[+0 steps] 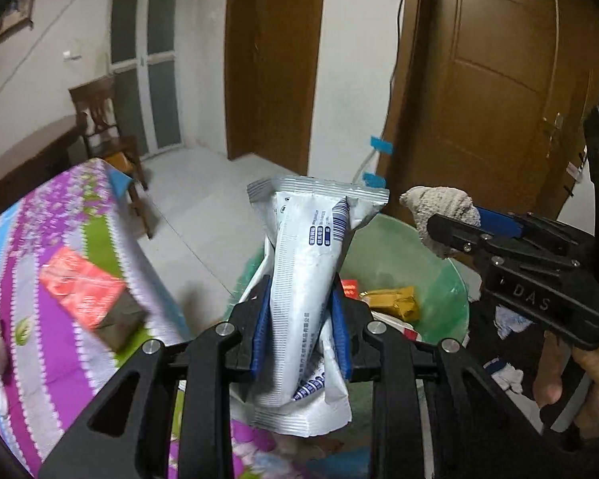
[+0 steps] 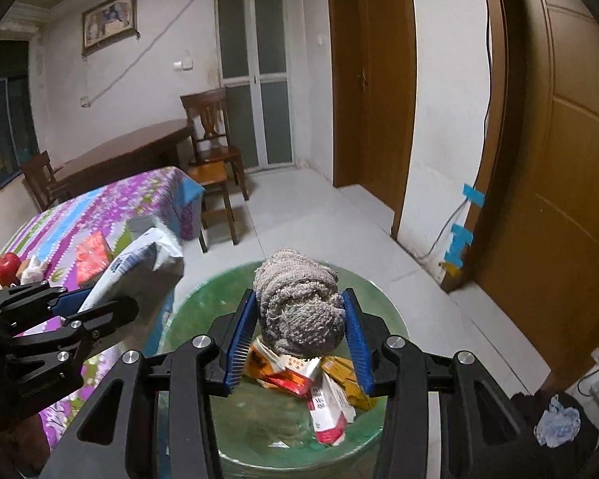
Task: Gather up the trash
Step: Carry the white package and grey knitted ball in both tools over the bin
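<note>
Clamped between blue pads, a white-and-silver foil wrapper [image 1: 305, 279] stands nearly upright in the left gripper [image 1: 301, 311], its crimped top edge rising above the fingertips and its crumpled lower end hanging down between the black finger arms. Both pads press against the wrapper's sides, the jaws standing only narrowly apart around it. Behind and below the wrapper sits a pale green trash bin [image 1: 439, 275], with a gold packet [image 1: 395, 301] and other discarded wrappers visible inside it.

Seen from the other wrist, the right gripper [image 2: 301, 319] grips a bunched grey knitted cloth [image 2: 299, 307], its pads set against either side of the wad with the jaws partly open to fit it. The cloth hangs directly above the mouth of the bin, over red, orange and yellow packaging [image 2: 319, 383] piled at the bottom. A hand [image 1: 579, 375] holds the right gripper's handle at the right edge of the left wrist view.

To the left of the bin stands a table under a purple, blue and green floral tablecloth [image 2: 100, 215], carrying a red box [image 1: 82, 287], a red apple [image 2: 8, 265] and other small items. Wooden chairs [image 2: 211, 147], a dark wooden table [image 2: 123, 155] and brown doors [image 2: 571, 139] fill the tiled room behind.
</note>
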The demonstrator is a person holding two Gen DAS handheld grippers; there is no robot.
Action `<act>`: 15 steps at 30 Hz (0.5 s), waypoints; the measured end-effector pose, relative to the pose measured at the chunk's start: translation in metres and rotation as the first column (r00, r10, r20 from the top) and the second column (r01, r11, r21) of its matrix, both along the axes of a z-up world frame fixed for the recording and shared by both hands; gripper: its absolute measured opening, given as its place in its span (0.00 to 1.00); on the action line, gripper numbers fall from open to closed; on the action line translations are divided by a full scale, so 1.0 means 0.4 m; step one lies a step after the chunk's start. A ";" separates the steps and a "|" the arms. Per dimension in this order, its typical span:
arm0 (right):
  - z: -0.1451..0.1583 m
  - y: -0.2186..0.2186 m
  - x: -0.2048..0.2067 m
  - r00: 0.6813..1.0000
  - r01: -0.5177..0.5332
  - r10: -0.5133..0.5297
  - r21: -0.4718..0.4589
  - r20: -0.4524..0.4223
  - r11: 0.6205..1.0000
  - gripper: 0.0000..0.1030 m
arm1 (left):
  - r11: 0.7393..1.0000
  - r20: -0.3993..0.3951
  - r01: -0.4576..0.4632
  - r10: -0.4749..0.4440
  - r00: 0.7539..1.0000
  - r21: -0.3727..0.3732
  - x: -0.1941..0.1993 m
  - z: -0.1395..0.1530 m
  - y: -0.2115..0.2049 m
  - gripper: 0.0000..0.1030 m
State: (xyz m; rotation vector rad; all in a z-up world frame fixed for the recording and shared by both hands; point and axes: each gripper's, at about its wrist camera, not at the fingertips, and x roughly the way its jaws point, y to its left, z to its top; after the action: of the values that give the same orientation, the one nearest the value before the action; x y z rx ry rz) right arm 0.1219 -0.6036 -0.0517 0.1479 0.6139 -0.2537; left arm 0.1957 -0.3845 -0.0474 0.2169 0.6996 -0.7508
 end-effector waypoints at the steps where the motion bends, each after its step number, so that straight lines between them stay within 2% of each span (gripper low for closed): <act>1: -0.013 -0.005 0.006 1.000 0.000 0.000 0.008 -0.012 1.000 0.43 | 1.000 -0.012 0.002 -0.002 1.000 0.004 0.006 -0.007 -0.011 0.25; 8: -0.077 -0.024 0.023 0.998 0.014 -0.011 0.041 -0.059 0.999 0.43 | 1.000 -0.055 -0.003 0.004 0.998 0.024 0.031 -0.047 -0.037 0.25; 15: -0.073 -0.012 0.037 0.998 0.023 -0.021 0.037 -0.066 0.999 0.43 | 0.999 -0.069 -0.012 0.014 0.998 0.035 0.039 -0.066 -0.046 0.25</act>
State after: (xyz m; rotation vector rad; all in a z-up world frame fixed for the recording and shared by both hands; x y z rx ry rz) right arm 0.1366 -0.6084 -0.0809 0.1836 0.6828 -0.2688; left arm 0.2112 -0.4029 -0.0737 0.2185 0.7790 -0.7370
